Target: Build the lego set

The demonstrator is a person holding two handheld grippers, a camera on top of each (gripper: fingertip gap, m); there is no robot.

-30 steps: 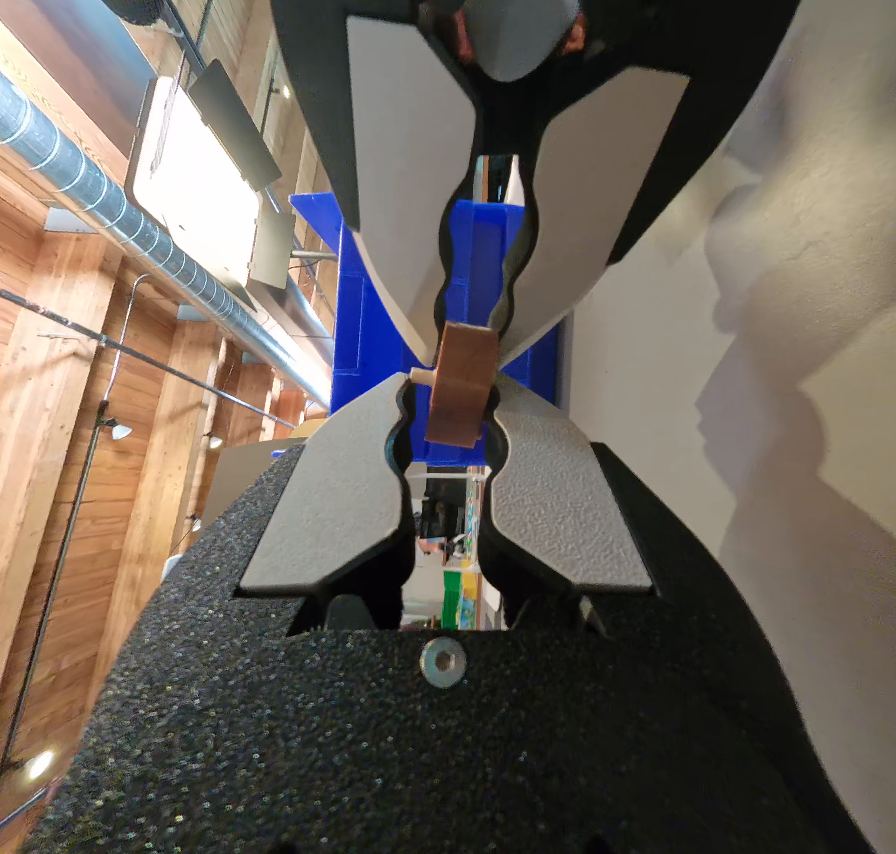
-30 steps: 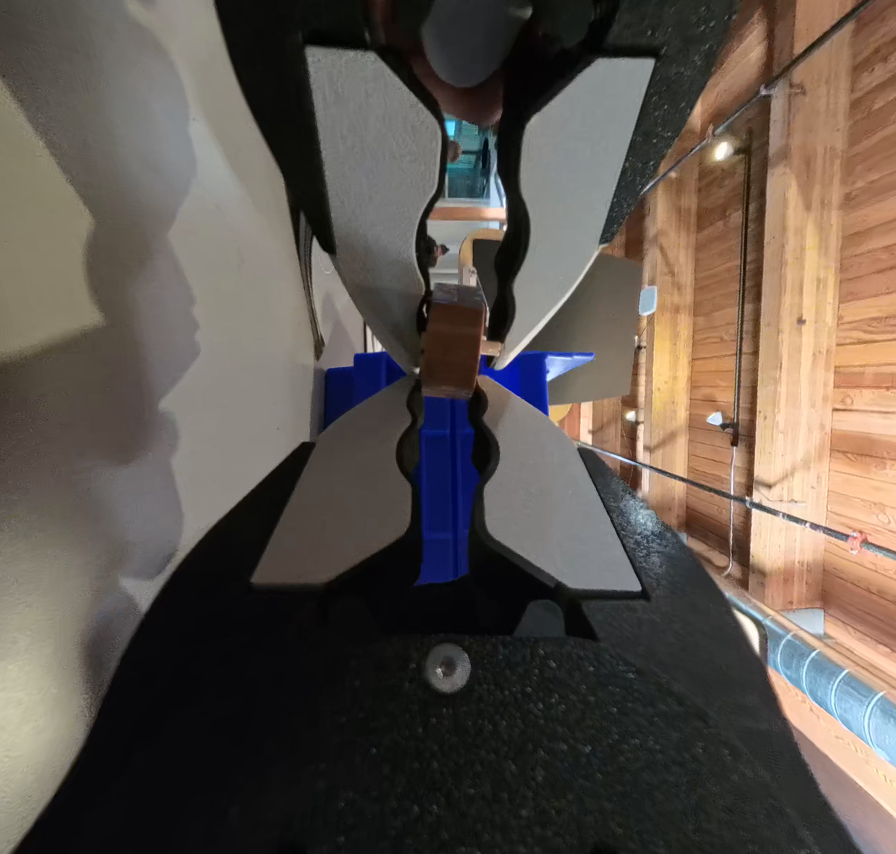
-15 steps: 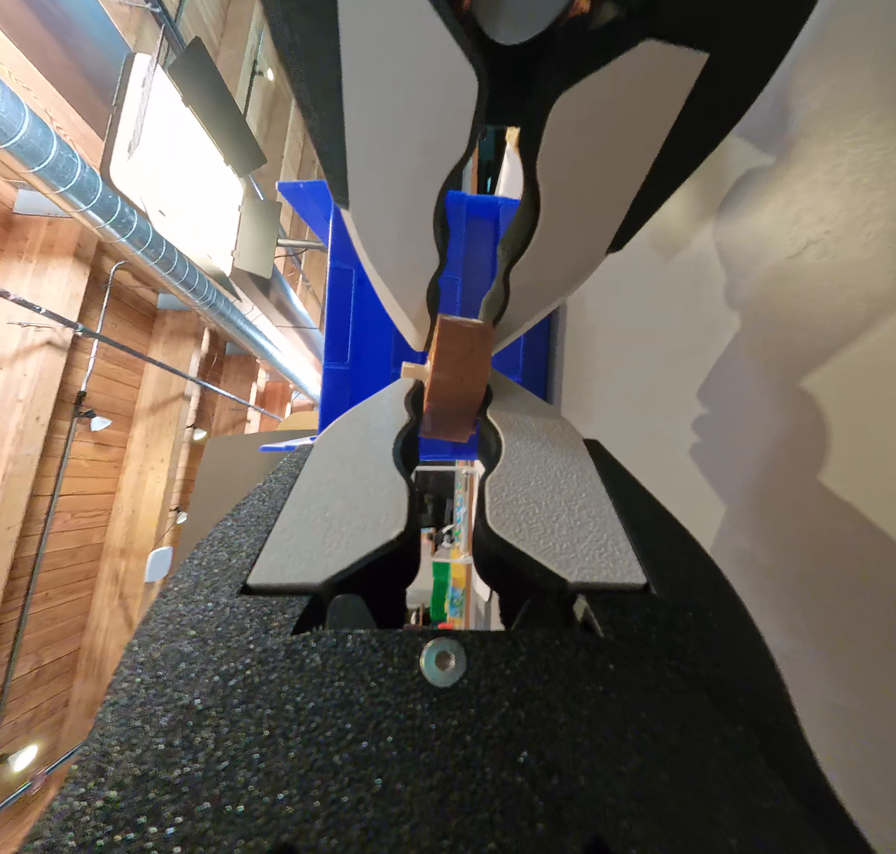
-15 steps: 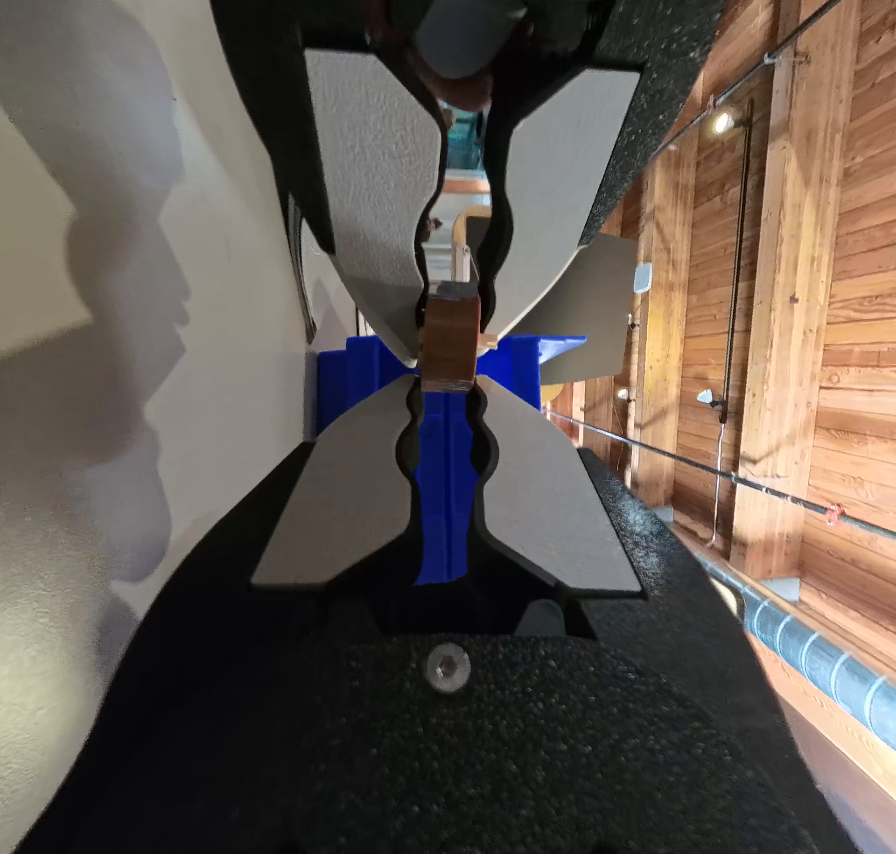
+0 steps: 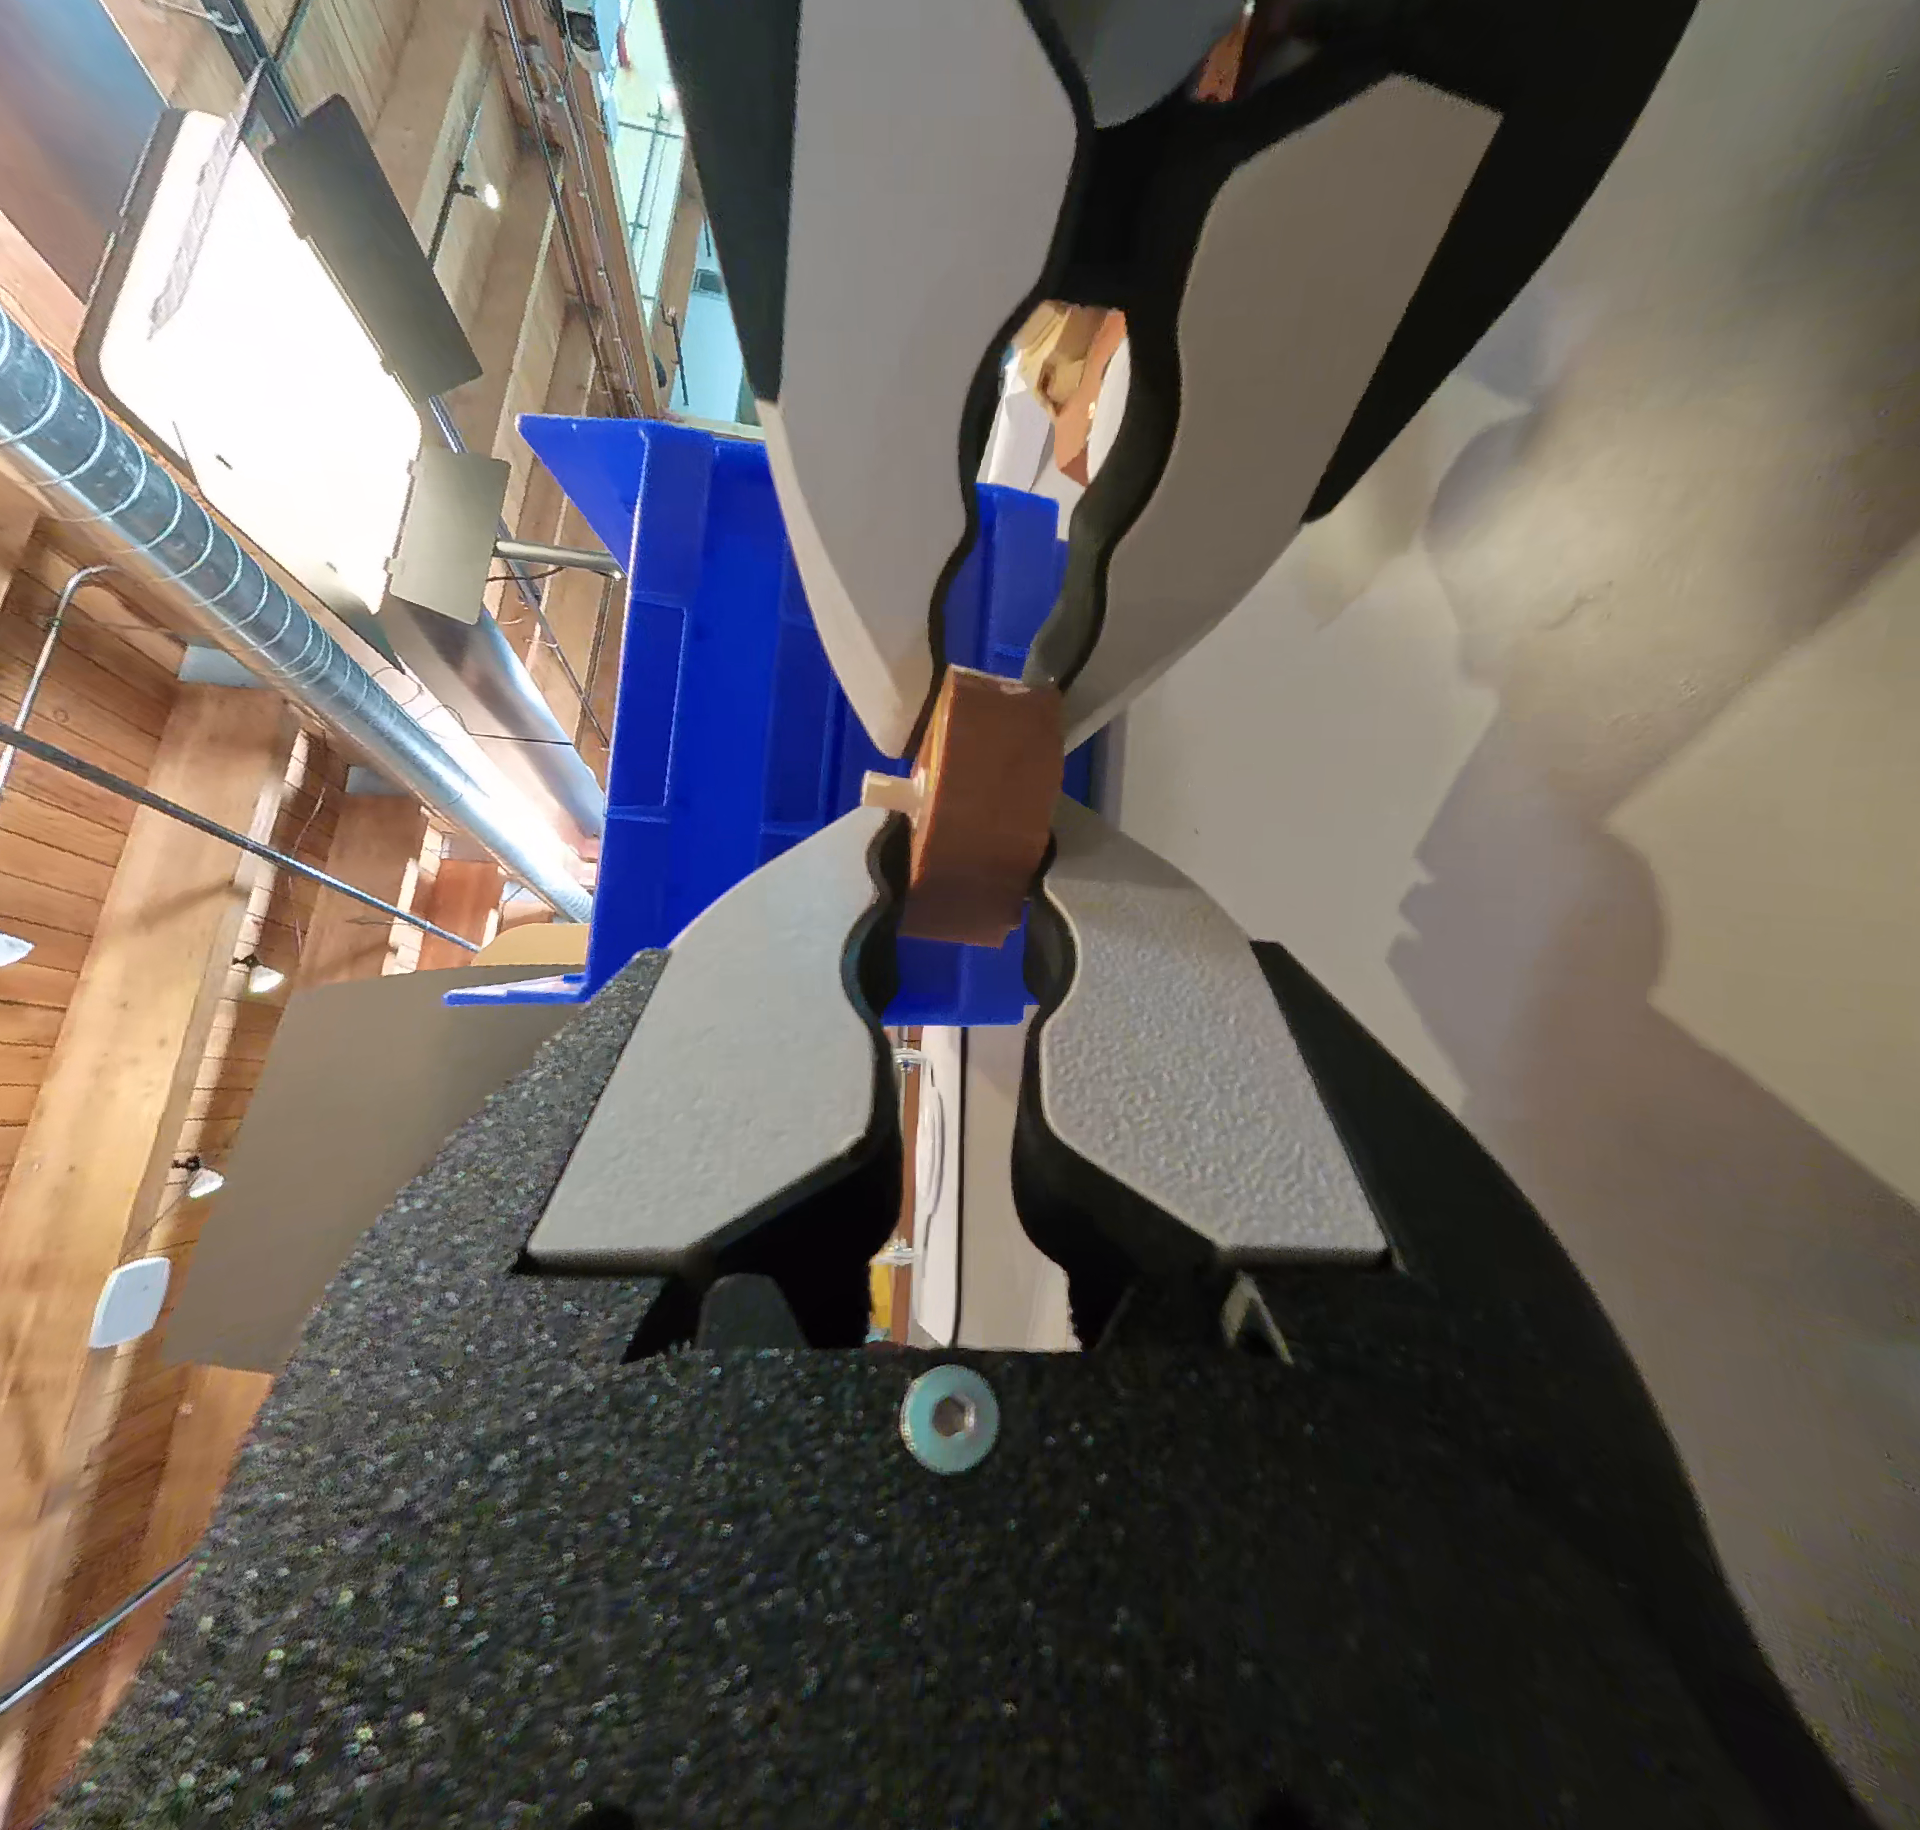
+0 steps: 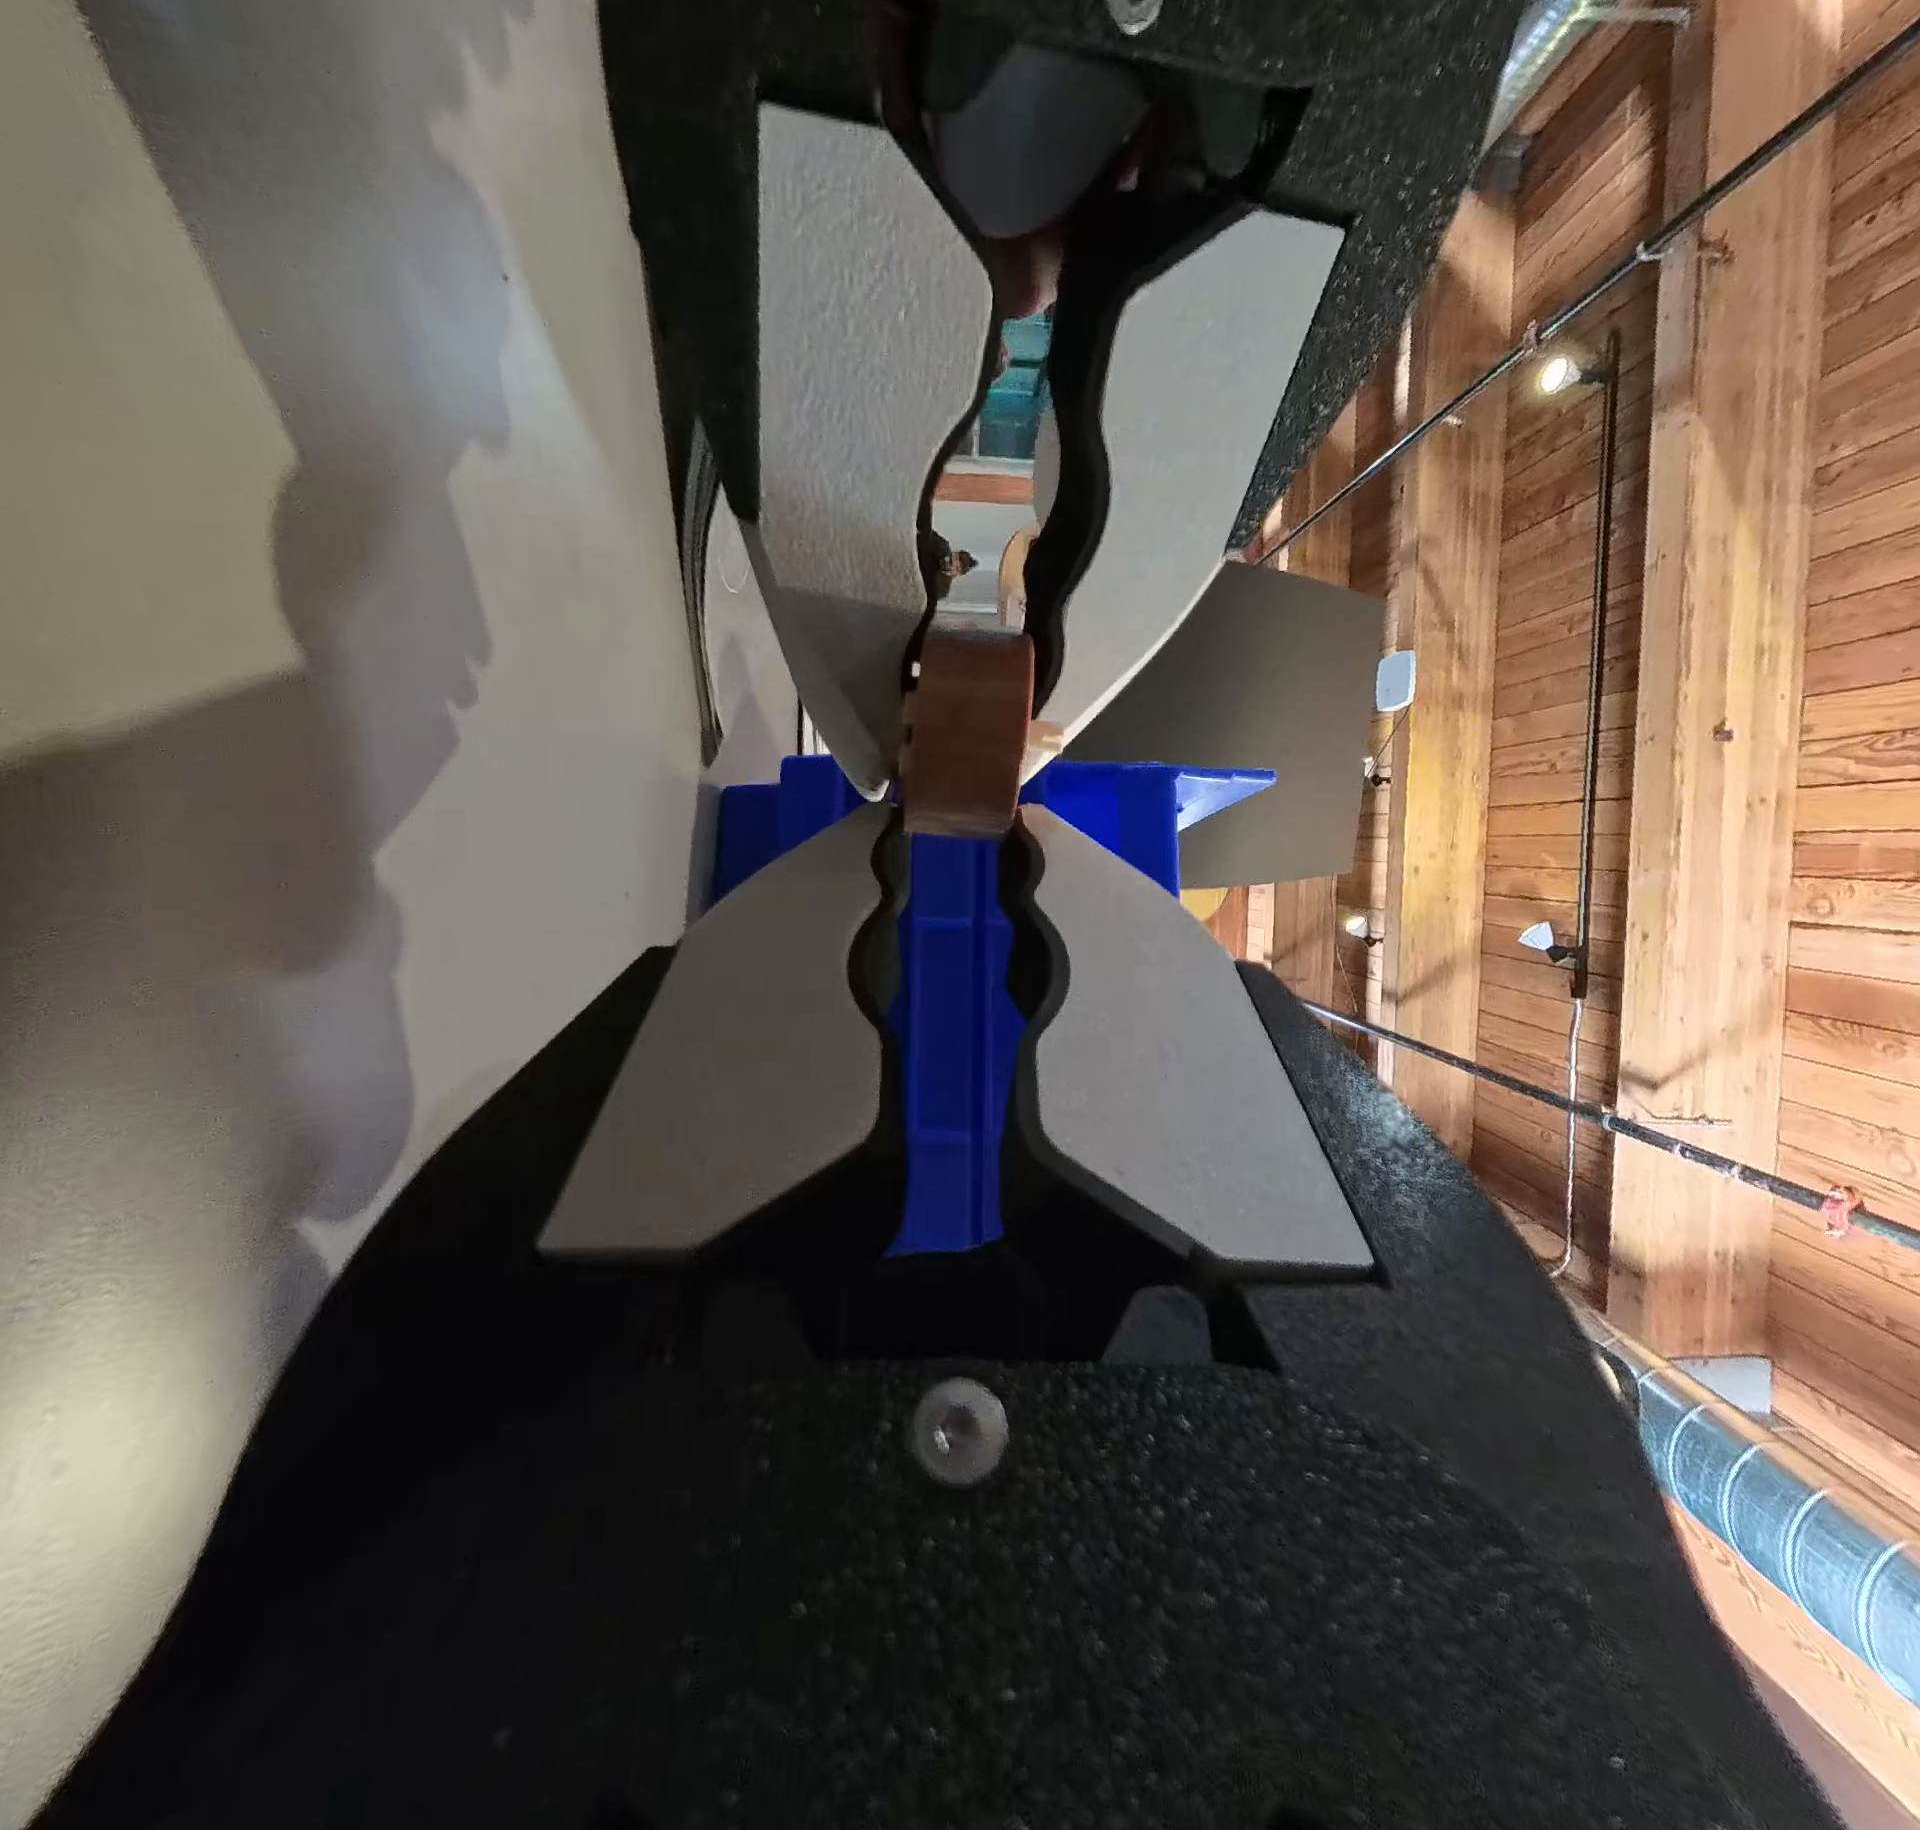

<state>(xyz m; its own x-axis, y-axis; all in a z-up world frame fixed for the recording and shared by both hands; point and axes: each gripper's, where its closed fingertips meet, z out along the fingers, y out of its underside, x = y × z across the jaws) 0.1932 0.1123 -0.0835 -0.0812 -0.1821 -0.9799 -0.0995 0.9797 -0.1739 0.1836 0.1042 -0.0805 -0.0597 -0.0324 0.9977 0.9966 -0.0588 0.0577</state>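
Observation:
A small brown lego piece [image 5: 977,814] hangs in the air between my two grippers, which meet tip to tip. A tan pin [image 5: 886,789] sticks out of its side. My left gripper [image 5: 966,845] reaches in from the bottom of the left wrist view and is shut on the piece's near end. My right gripper [image 5: 982,720] comes from the top and pinches the far end. In the right wrist view the brown piece [image 6: 966,731] sits mostly between the left gripper's tips [image 6: 961,752], and my right gripper [image 6: 956,830] closes on its lower edge.
A blue plastic bin [image 5: 717,700] stands behind the grippers and also shows in the right wrist view [image 6: 951,1032]. The white table surface [image 5: 1455,637] carries the grippers' shadows. A wooden wall [image 6: 1714,741] and a silver duct [image 5: 260,596] lie beyond. Only a small space, under 4 cm, lies between the two pairs of fingers.
Both grippers keep hold of the brown piece. They have swung slightly together, so the blue bin and background have shifted in both views.

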